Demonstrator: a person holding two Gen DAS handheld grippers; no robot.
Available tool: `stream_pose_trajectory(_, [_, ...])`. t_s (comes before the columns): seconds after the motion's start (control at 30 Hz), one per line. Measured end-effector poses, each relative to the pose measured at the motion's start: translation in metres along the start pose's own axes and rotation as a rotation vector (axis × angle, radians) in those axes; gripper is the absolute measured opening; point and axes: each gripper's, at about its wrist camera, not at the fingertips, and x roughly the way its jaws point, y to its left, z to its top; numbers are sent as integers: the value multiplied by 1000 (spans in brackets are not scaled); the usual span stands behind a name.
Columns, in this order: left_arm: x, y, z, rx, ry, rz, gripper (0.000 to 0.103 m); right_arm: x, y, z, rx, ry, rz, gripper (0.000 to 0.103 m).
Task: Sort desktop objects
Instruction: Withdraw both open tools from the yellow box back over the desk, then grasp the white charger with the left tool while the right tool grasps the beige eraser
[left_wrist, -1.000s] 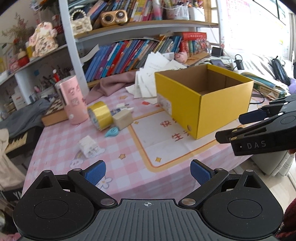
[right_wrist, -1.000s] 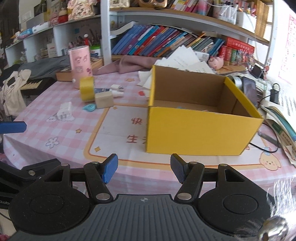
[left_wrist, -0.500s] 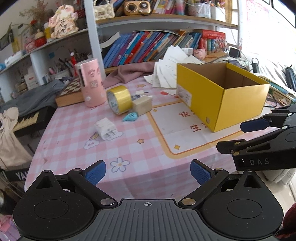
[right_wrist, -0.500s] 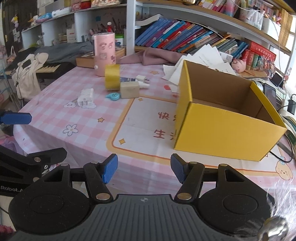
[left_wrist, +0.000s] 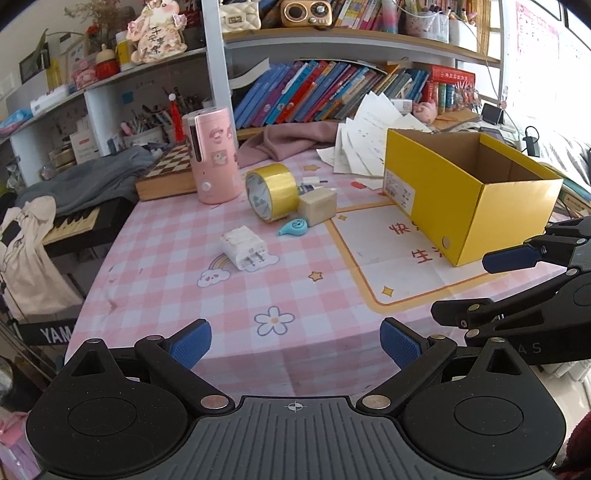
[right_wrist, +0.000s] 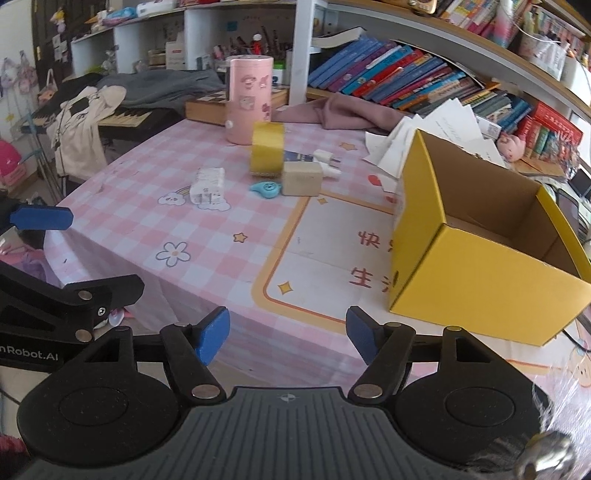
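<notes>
An open yellow cardboard box (left_wrist: 469, 192) (right_wrist: 480, 273) stands on the right of the pink checked tablecloth (left_wrist: 177, 273). Left of it lie a gold tape roll (left_wrist: 273, 192) (right_wrist: 267, 151), a beige block (left_wrist: 317, 206) (right_wrist: 302, 180), a small blue correction tape (left_wrist: 293, 227) (right_wrist: 266, 189), a white charger (left_wrist: 245, 251) (right_wrist: 208, 184) and a white plug (right_wrist: 327, 162). A pink cylinder (left_wrist: 214, 155) (right_wrist: 248, 98) stands behind. My left gripper (left_wrist: 295, 343) and right gripper (right_wrist: 288, 332) are both open and empty, at the table's near edge.
A chessboard box (left_wrist: 166, 177), a pink cloth (left_wrist: 291, 140) and loose papers (left_wrist: 369, 140) lie at the back, below bookshelves (left_wrist: 332, 88). A keyboard (left_wrist: 74, 225) with clothes sits left of the table. The right gripper's fingers (left_wrist: 517, 254) show at the right of the left wrist view.
Both grippers have swung left and pulled back a little, so the small objects now sit nearer the centre of both views. Nothing on the table has moved.
</notes>
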Motion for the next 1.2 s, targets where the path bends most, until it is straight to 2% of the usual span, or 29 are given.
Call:
stream_pose_trajectory(0.33, [14, 9, 5, -28, 16, 38, 99, 22, 0, 14, -26, 8, 38, 68])
stream_pose_trajectory(0.53, [32, 15, 24, -41, -3, 64, 99, 41, -11, 40, -36, -16, 52, 68])
stream_pose_trajectory(1.2, [100, 28, 62, -54, 65, 137, 98, 121, -28, 118, -18, -8, 130, 67])
